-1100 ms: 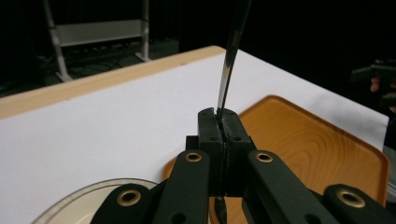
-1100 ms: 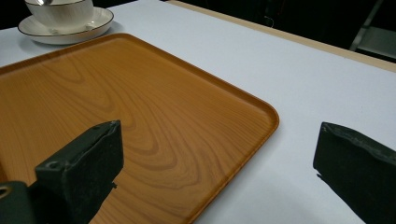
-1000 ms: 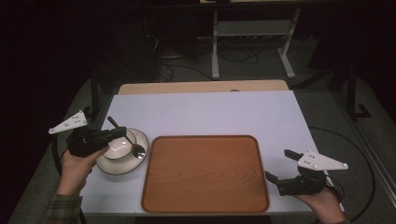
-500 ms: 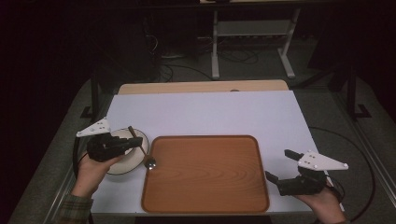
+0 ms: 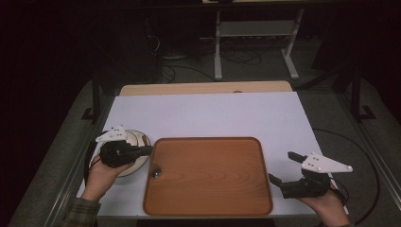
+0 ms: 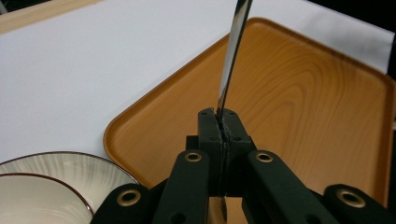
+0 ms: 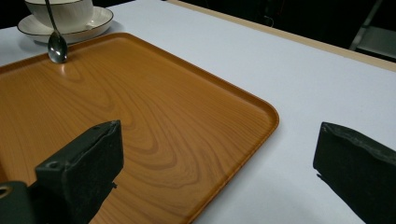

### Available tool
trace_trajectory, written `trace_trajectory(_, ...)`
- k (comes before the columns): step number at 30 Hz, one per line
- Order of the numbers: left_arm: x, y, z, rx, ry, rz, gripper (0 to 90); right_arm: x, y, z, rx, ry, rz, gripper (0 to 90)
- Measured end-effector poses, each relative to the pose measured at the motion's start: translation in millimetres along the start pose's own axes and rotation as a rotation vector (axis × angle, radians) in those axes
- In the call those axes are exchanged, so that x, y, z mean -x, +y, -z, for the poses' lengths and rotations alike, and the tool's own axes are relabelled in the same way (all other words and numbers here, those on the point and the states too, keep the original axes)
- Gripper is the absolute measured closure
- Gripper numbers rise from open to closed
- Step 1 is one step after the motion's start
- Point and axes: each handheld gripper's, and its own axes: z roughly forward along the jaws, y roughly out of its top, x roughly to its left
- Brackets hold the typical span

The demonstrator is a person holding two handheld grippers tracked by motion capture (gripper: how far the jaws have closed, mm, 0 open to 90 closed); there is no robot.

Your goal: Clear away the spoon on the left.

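My left gripper [image 5: 147,150] [image 6: 219,116] is shut on the thin handle of a metal spoon [image 6: 232,60]. The spoon hangs bowl-down [image 5: 155,172] [image 7: 57,46] just inside the left rim of the wooden tray [image 5: 208,189] [image 6: 303,116] [image 7: 140,107]. Its tip is at the tray's surface; I cannot tell if it touches. A white cup [image 7: 65,11] [image 6: 32,196] on its saucer [image 5: 137,139] [image 6: 70,163] [image 7: 100,18] stands left of the tray, partly under my left gripper. My right gripper [image 5: 282,167] [image 7: 219,163] is open and holds nothing, by the tray's right edge.
The tray lies on a white table top [image 5: 213,116] with bare room behind it. A wooden strip [image 5: 203,88] runs along the far edge. Beyond stands a metal stand [image 5: 255,42] on a dark floor, and a cable [image 5: 364,156] loops at the right.
My left gripper has carried the spoon right and down, from above the cup to the tray's left rim. The right gripper has stayed still.
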Motion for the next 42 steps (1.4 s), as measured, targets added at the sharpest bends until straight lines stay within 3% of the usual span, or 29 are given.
trace_trajectory(20, 10.7, 4.4, -17.3, -0.001, -0.027, -0.020, 88.8, -0.9, 0.5, -0.4, 0.000, 0.001, 0.004, 1.0)
trace_trajectory(27, 17.4, 6.1, -30.1, -0.019, -0.052, -0.038, 88.8, -1.3, 0.4, -1.0, -0.002, 0.002, 0.003, 1.0)
trace_trajectory(42, 20.0, 7.9, -61.2, -0.051, -0.089, -0.017, 88.8, -1.5, 0.8, -0.3, 0.002, 0.001, 0.002, 1.0)
